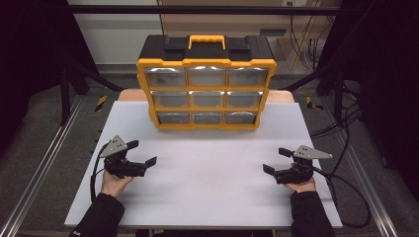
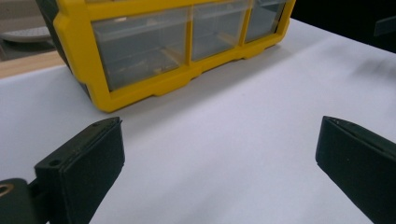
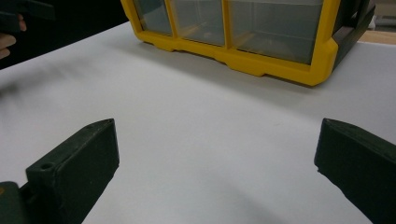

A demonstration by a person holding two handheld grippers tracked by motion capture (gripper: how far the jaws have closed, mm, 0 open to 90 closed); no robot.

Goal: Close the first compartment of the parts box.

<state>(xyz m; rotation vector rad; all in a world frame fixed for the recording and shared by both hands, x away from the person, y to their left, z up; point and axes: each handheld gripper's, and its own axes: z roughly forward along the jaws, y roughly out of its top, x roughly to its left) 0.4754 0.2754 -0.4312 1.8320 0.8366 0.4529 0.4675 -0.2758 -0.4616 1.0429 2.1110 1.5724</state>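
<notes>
— Where is our yellow box of drawers [image 1: 206, 89]?

— It stands upright at the far middle of the white worktop [image 1: 207, 173], with its see-through drawers facing us. Our left gripper [image 1: 139, 154] and right gripper [image 1: 277, 160] are low and near us, one at each side, well apart from the box.

— Are they holding anything?

— No. Both have their jaws spread wide, with bare worktop between them.

— What could go wrong when we reach for a drawer?

— The drawers sit close together in three rows. We think a wide-open jaw could bump the drawer next door, or the yellow frame, and miss the one we want.

— Anything else?

— The box looks tall and nothing holds it. If we pull a top drawer hard with one gripper, the box may slide toward us or tip. The drawer fronts look smooth, so our jaws might slip off. We cannot tell what lies inside.
</notes>
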